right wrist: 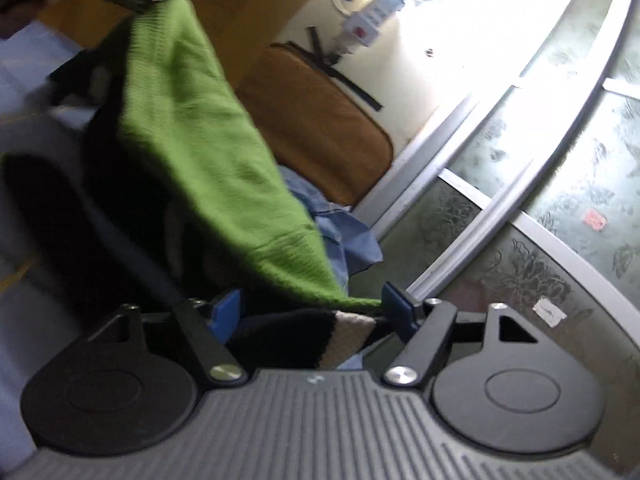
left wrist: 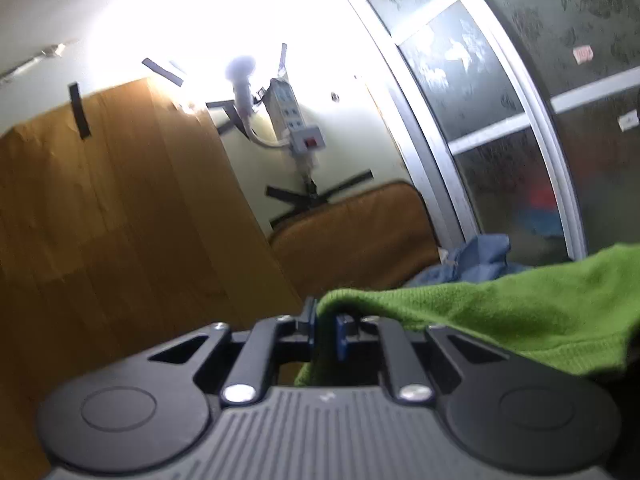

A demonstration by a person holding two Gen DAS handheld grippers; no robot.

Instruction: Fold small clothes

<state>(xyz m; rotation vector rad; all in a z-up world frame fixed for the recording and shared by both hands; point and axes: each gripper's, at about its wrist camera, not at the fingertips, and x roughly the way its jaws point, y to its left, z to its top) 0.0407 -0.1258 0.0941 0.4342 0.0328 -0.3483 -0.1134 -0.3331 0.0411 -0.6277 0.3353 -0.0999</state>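
both jaws bracket the green knit garment point(right wrist: 192, 128); left clamped.

Green knit garment point(left wrist: 500, 308) runs off frame; its dark underside seems blurred.

No words, brands or numbers can be read in either view. The power strip point(left wrist: 298, 120) on the wall and the small stickers point(right wrist: 550, 312) on the glass door are too blurred to read.

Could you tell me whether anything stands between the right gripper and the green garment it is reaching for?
Nothing visible does: the green garment, pinched by the left gripper, has its striped hem already lying between the right gripper's open blue pads.
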